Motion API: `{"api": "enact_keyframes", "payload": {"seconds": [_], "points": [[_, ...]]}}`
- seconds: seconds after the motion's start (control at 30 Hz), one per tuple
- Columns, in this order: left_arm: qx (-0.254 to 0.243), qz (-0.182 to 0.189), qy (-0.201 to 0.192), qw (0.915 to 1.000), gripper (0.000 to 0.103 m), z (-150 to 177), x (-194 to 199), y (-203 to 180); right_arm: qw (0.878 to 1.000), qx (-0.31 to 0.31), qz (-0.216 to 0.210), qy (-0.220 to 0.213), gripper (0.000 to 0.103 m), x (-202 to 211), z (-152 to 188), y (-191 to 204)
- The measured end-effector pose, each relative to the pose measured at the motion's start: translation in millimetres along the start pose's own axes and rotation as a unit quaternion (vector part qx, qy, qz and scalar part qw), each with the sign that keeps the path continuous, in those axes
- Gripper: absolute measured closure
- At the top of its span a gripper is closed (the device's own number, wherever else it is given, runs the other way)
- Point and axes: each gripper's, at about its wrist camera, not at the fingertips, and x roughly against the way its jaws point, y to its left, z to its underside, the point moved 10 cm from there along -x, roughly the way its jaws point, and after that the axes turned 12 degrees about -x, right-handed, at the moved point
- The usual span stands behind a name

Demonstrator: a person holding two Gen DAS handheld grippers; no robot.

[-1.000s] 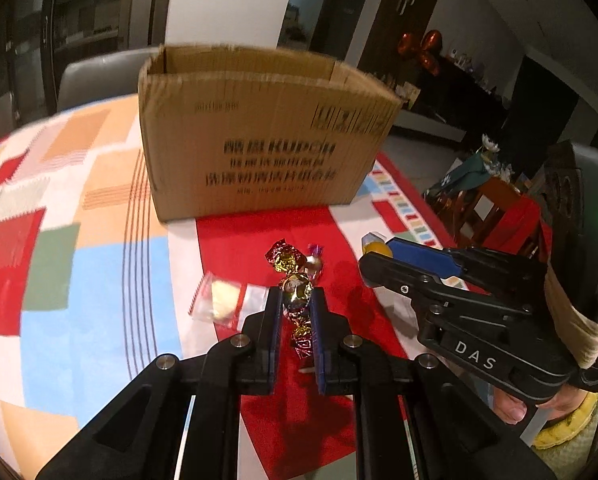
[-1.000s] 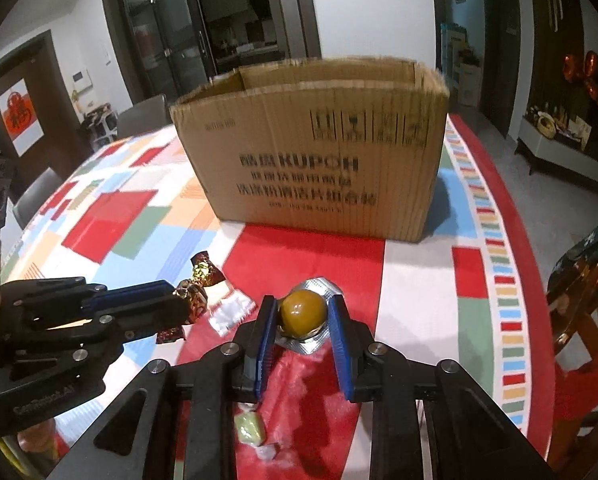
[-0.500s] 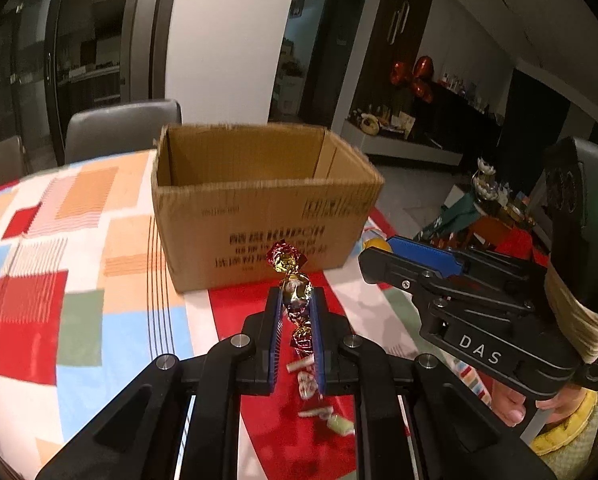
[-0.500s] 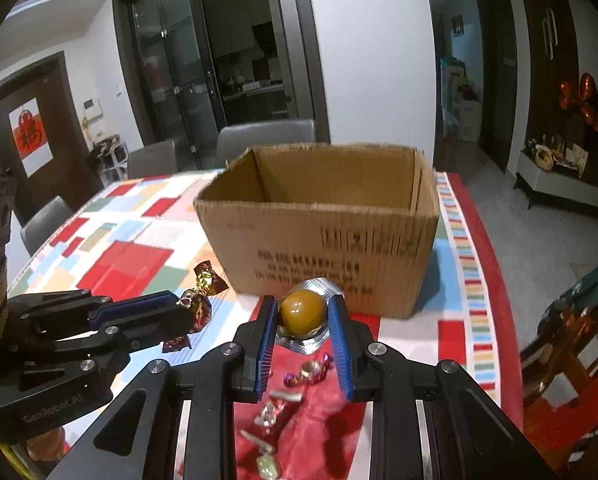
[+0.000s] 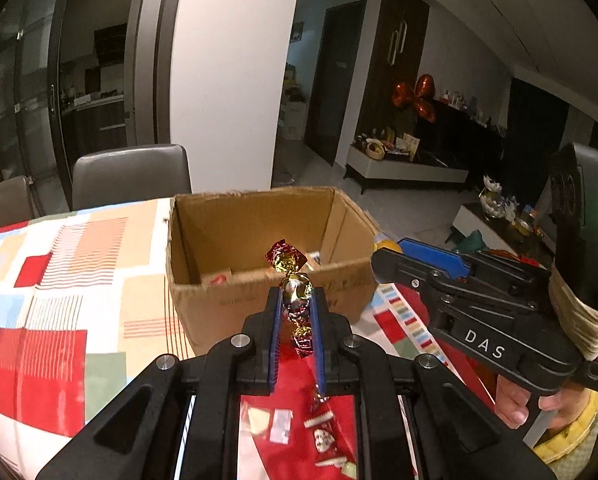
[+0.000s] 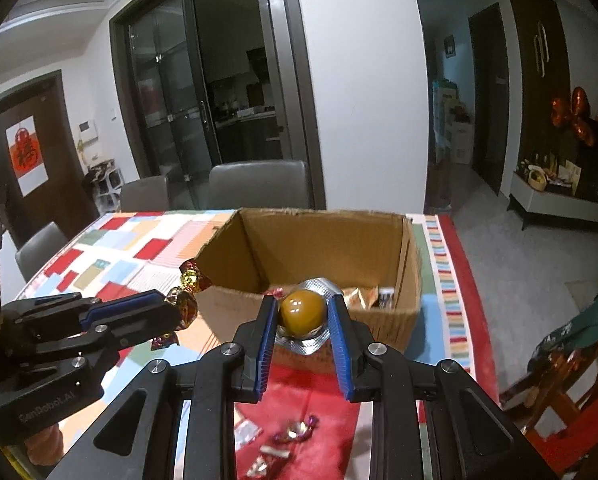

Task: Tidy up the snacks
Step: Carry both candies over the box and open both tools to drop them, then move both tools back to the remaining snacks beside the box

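Both tongs have come up off the bench since a second ago, so the open cardboard box point(image 5: 259, 240) now shows its inside, ready for drops. Left tongs point(image 5: 297, 304) pinch a string of foil candies point(image 5: 295, 292), box at 12 o'clock. Right tongs point(image 6: 303, 312) squeeze an amber ball snack point(image 6: 302, 311) in silver blister. Loose candies point(image 6: 295, 432) wait at 6 o'clock.
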Motion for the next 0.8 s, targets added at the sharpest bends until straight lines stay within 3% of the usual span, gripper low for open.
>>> {"api": "enact_keyframes", "payload": {"seconds": [0.6,0.67,0.73,0.8], "points": [[0.01,-0.019,0.005,0.9998,0.088,-20,-50,32,1.0,-0.017,0.013,0.004,0.075,-49,-26,-16],[0.011,-0.028,0.003,0.9995,0.082,-21,-53,36,1.0,-0.019,0.017,0.004,0.071,-53,-26,-18],[0.013,-0.035,-0.002,0.9993,0.066,-23,-53,39,1.0,-0.019,0.017,0.002,0.067,-53,-26,-18],[0.008,-0.041,-0.005,0.9991,0.066,-21,-50,39,1.0,-0.016,0.022,0.0,0.067,-53,-25,-19]]}}
